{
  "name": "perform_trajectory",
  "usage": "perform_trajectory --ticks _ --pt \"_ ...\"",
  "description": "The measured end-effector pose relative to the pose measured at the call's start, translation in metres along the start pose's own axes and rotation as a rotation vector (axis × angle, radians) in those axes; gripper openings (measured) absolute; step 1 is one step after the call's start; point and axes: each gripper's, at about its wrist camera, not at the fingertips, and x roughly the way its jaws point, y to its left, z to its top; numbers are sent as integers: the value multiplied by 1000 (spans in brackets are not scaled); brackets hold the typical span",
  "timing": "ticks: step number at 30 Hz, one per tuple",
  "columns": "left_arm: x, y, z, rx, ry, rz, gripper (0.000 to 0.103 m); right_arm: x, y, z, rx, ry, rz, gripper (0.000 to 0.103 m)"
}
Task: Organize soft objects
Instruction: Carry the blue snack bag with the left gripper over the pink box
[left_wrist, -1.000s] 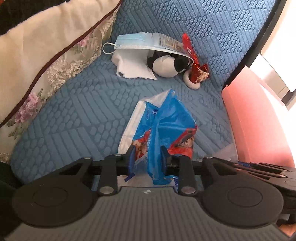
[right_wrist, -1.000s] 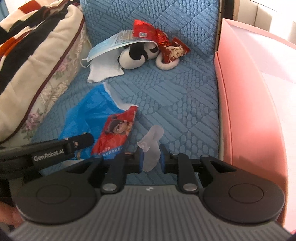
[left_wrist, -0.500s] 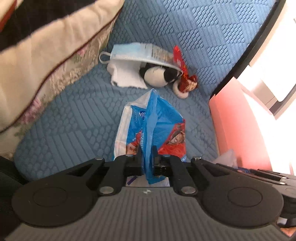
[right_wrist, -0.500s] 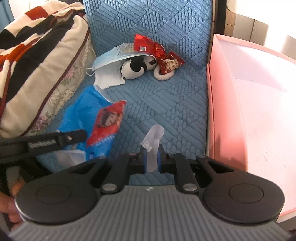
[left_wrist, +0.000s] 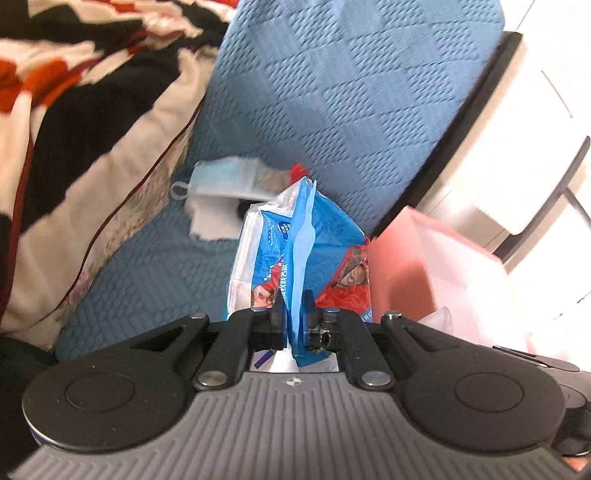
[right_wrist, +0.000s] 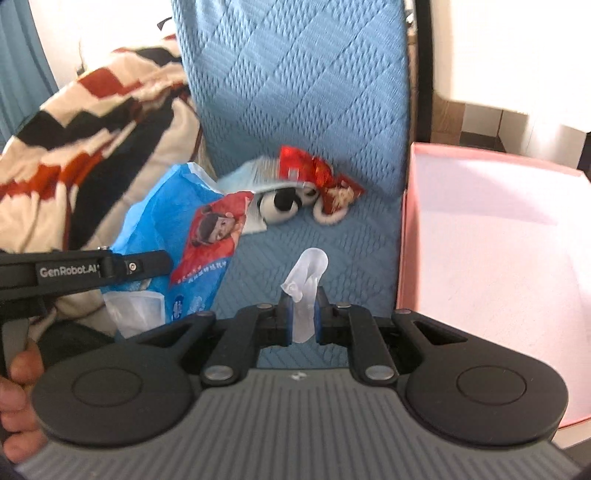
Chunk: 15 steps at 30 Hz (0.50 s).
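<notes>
My left gripper (left_wrist: 294, 312) is shut on a fold of a blue and red plastic wrapper bag (left_wrist: 306, 251), which hangs off the blue seat cushion (left_wrist: 155, 273). That same bag (right_wrist: 192, 236) shows at the left of the right wrist view, under the left gripper's arm. My right gripper (right_wrist: 303, 312) is shut on a small crumpled piece of clear plastic (right_wrist: 308, 275), also held above the cushion. Further back lie a black and white plush toy (right_wrist: 282, 203), a red snack wrapper (right_wrist: 321, 177), a face mask (left_wrist: 221, 179) and a white tissue (left_wrist: 214, 218).
A pink open box (right_wrist: 491, 266) stands right of the cushion, its inside bare. A striped blanket over a floral pillow (left_wrist: 74, 147) fills the left. The blue quilted backrest (right_wrist: 295, 74) rises behind. A hand (right_wrist: 16, 402) shows at the lower left.
Both grippers have risen with their loads: the left shut on the blue bag and lifted it off the cushion, the right raised the clear plastic. The pink box now shows more.
</notes>
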Motion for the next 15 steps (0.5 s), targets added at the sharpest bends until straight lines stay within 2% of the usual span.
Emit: perform_trajectory --ticks 15 --pt "-39 -79 36 12 -90 -74 8 -70 -40 46 16 -105 -20 14"
